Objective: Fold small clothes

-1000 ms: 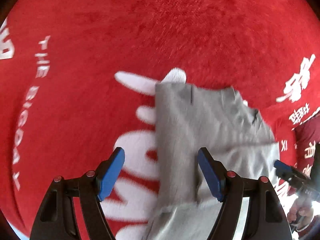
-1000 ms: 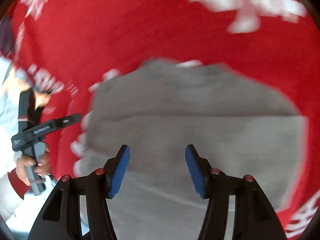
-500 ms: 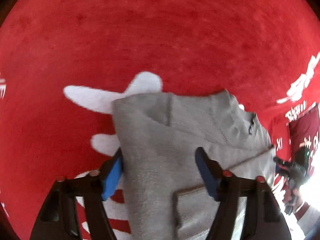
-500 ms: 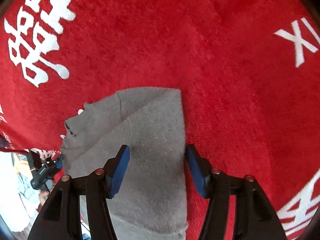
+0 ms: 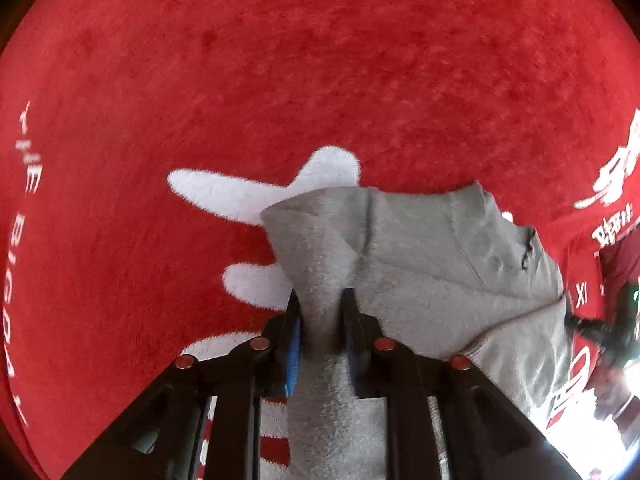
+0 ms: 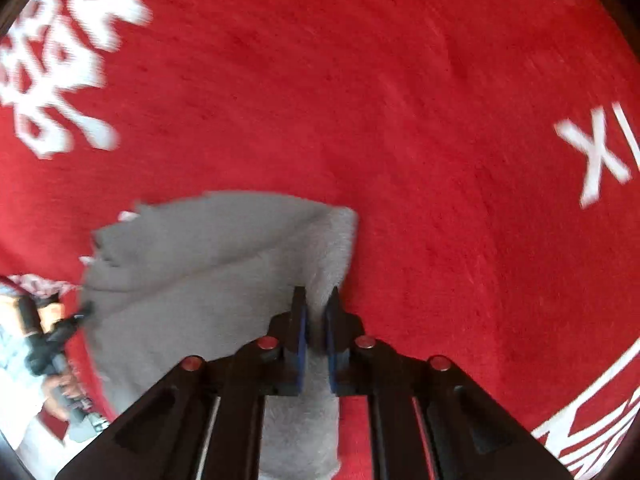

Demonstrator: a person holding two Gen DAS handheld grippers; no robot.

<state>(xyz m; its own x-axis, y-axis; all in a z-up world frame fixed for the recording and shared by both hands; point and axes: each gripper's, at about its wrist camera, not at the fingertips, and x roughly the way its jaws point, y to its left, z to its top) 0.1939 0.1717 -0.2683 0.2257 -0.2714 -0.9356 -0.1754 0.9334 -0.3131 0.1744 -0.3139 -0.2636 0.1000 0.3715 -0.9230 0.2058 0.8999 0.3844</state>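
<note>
Grey, soft, fuzzy cloth is spread on a big red fluffy rug with white letters and shapes on it. One side of the grey cloth is pinched by the left gripper. Its two black fingers with blue pads are pressed close together, and only a thin strip of cloth is squeezed between them. From the pinch, the cloth is pulled up into a little ridge. A folded corner of the cloth is seen just past the fingers, lying over a white shape on the rug. A dark seam and a small dark thread are seen on the cloth further to the right.

In the right wrist view, the same grey cloth is held by the right gripper at the other side. These fingers are also nearly closed, with a thin bit of cloth caught between the blue pads. The cloth is stretched away to the left from there, and its far edge is blurred. The rug is bare red to the right of the gripper.

At the left edge of the right wrist view, the other gripper is seen in a hand.
</note>
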